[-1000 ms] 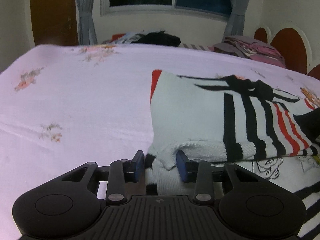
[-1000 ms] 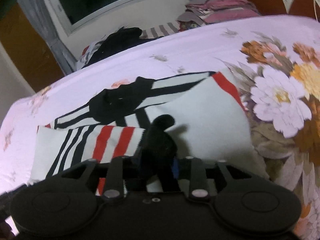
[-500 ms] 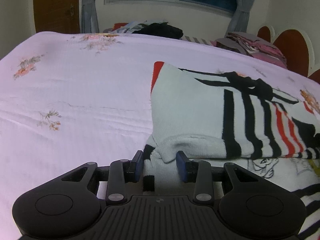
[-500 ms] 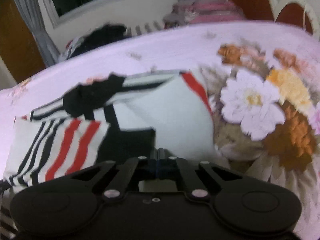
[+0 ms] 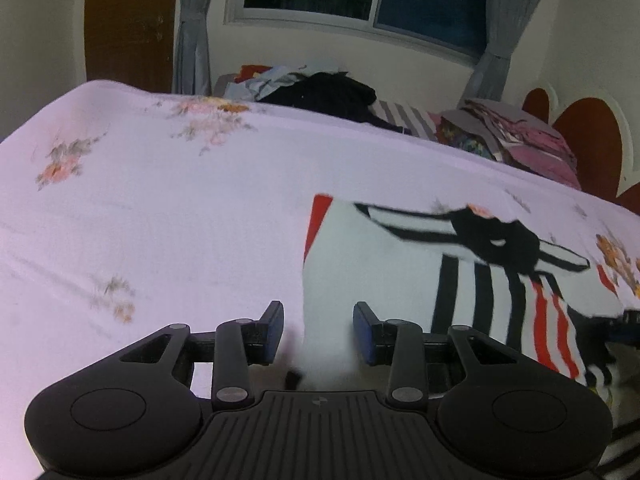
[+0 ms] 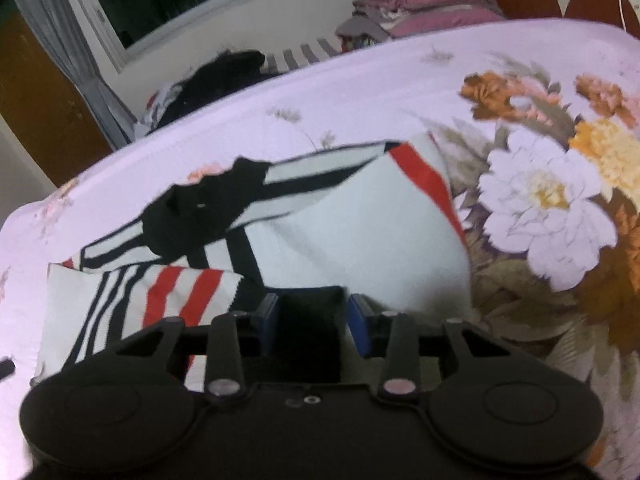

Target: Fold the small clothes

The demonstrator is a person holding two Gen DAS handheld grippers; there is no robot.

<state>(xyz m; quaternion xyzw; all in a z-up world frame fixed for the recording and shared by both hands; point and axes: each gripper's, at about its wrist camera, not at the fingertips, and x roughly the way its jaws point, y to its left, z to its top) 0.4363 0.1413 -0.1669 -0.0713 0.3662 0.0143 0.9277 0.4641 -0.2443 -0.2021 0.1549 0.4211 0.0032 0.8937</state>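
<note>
A white knit sweater with black and red stripes lies folded on the pink bed sheet. My left gripper is at its near left corner, shut on the thick white edge, which runs up taut from the bed. In the right wrist view the sweater shows its striped sleeve folded across the body. My right gripper hovers over the near edge with its jaws opening. The sleeve's black cuff lies between the pads and is not pinched.
A loose heap of dark clothes sits at the bed's far edge under the window. A folded stack rests by the red headboard. Large printed flowers cover the sheet right of the sweater.
The left gripper has risen, pulling the sweater's edge up. The right gripper let the raised black cuff drop flat, closed empty, and now stands apart again over it.
</note>
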